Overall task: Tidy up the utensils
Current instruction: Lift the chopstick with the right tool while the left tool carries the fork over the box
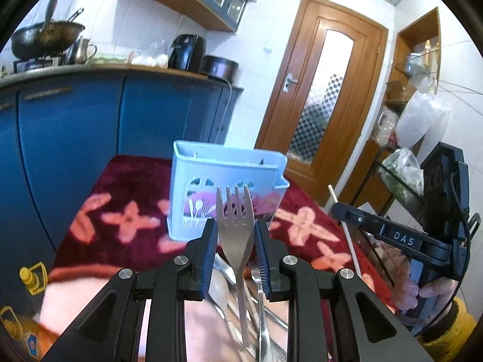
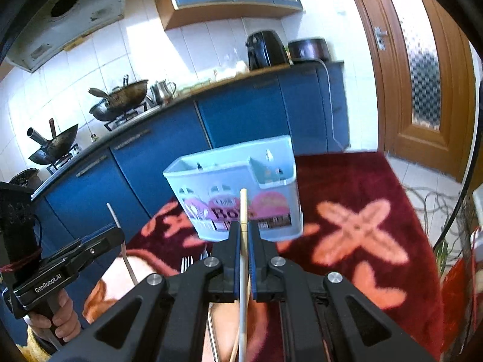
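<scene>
A light blue plastic utensil holder [image 1: 226, 187] stands upright on the dark red flowered cloth [image 1: 120, 199]; it also shows in the right wrist view [image 2: 241, 190]. My left gripper [image 1: 236, 229] is shut on a metal fork [image 1: 237, 226], tines up, just in front of the holder. My right gripper [image 2: 244, 229] is shut on a pale chopstick [image 2: 243, 241], its tip before the holder's front. The right gripper and chopstick [image 1: 347, 229] show at the right of the left view; the left gripper [image 2: 114, 235] and fork show at the left of the right view.
More metal utensils [image 1: 262, 307] lie on the table below my left gripper; fork tines [image 2: 186, 264] show below the right one. Blue kitchen cabinets [image 1: 90, 126] stand behind the table. A wooden door [image 1: 320, 84] is at the back right, a wire rack [image 1: 401, 178] at the right.
</scene>
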Tool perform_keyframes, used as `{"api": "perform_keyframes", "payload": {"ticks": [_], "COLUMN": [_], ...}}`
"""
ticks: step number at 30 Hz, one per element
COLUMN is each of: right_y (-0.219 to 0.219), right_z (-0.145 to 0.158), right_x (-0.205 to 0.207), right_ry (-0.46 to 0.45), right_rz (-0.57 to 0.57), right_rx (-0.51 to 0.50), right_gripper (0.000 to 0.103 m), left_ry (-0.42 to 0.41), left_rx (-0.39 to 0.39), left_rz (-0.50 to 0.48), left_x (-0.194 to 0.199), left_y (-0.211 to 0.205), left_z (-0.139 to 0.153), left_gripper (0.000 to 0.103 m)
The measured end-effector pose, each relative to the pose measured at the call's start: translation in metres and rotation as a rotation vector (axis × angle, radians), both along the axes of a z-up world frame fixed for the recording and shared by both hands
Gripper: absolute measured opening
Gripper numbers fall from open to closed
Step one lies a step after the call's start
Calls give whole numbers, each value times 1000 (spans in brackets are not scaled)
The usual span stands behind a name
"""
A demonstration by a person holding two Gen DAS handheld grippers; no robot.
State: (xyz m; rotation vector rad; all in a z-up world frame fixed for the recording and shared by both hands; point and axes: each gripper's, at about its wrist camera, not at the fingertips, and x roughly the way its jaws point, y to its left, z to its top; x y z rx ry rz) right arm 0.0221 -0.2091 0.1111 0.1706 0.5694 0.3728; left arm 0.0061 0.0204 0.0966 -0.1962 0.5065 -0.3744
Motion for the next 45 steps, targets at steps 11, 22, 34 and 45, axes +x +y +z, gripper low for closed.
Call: {"api": "perform_keyframes", "payload": {"ticks": [11, 22, 34, 45], "right_y": [2, 2, 0, -2], "right_z": [22, 12, 1, -6], "right_x": [2, 6, 12, 22], "right_ry": [-72, -27, 3, 28], "right_rz": [-13, -4, -4, -13], "right_rx": [18, 27, 30, 30], "right_gripper": [6, 6, 6, 6], "left_ry": [-20, 109, 410, 556], "left_rx": [-6, 102, -78, -265], "left_rz": [6, 50, 140, 151], "left_x": [14, 34, 88, 124], "left_y": [4, 14, 76, 91], "left_z": [15, -10, -72, -118], "left_gripper": [1, 19, 44, 44]}}
